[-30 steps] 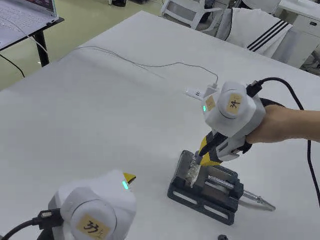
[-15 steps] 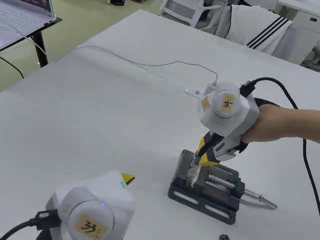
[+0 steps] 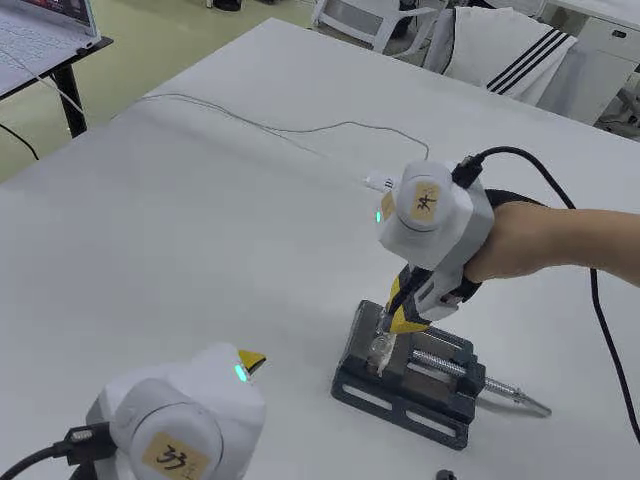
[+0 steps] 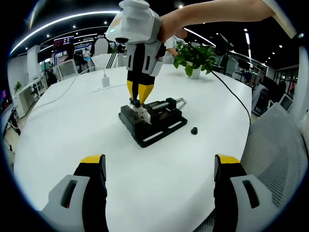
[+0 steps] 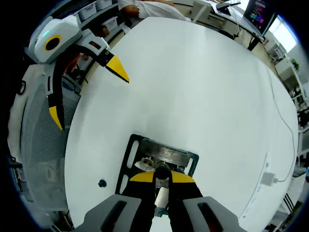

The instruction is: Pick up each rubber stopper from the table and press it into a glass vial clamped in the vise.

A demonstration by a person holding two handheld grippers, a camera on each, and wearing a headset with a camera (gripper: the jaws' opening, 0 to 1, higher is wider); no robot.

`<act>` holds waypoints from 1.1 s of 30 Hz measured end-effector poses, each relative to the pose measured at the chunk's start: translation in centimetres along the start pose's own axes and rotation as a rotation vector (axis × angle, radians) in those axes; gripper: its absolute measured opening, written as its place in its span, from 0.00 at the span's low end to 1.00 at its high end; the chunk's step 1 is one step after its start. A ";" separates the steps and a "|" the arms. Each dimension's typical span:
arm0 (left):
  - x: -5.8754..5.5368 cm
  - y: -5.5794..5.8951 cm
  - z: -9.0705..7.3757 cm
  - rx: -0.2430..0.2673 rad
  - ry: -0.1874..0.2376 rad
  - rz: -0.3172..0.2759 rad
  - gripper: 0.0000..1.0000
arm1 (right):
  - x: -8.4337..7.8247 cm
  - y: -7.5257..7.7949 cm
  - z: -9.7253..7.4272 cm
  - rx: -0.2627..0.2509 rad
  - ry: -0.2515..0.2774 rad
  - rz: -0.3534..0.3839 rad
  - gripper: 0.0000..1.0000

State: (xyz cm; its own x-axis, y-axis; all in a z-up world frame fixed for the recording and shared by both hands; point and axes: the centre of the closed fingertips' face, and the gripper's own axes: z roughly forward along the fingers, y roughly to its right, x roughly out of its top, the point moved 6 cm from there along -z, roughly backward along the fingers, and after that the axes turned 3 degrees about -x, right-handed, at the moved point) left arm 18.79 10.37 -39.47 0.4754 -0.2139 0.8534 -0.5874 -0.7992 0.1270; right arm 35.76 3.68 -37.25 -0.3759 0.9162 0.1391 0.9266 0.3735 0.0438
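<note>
Swung more upright, right tool (image 3: 397,318) grips stopper (image 5: 162,172) just over clamped vial (image 3: 382,347).

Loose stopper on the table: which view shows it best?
The left gripper view: the loose stopper sits whole on the table beside the vise. The right gripper view shows it as a small dark dot; the head view crops it at the bottom edge.

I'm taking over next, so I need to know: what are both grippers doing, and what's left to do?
Right gripper: shut on a small black rubber stopper, at the mouth of the clear glass vial clamped in the dark metal vise.
Left gripper: open, empty, above the white table.
Done: nothing clearly seated.
Left to do: seat that stopper, then fetch the second black stopper lying beside the vise.
</note>
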 end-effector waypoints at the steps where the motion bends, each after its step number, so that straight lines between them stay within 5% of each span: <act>1: 0.0 0.0 0.0 -0.001 0.000 -0.001 0.92 | 0.0 0.0 0.0 -0.001 -0.003 0.002 0.04; 21: 1.2 -0.4 1.6 -0.030 0.001 0.021 0.91 | -0.1 -0.2 0.0 -0.062 -0.035 0.211 0.02; 23: 1.2 -0.3 1.7 -0.033 0.001 0.021 0.91 | -0.1 -0.4 0.0 -0.078 -0.031 0.285 0.03; 33: 1.2 -0.1 1.8 -0.044 -0.003 0.025 0.90 | -0.3 -0.4 0.0 -0.086 -0.025 0.213 0.06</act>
State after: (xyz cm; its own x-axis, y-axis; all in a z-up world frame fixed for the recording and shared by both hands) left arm 20.64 9.17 -39.35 0.4620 -0.2348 0.8552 -0.6275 -0.7680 0.1281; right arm 35.47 3.23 -37.30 -0.1705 0.9768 0.1295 0.9823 0.1582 0.1000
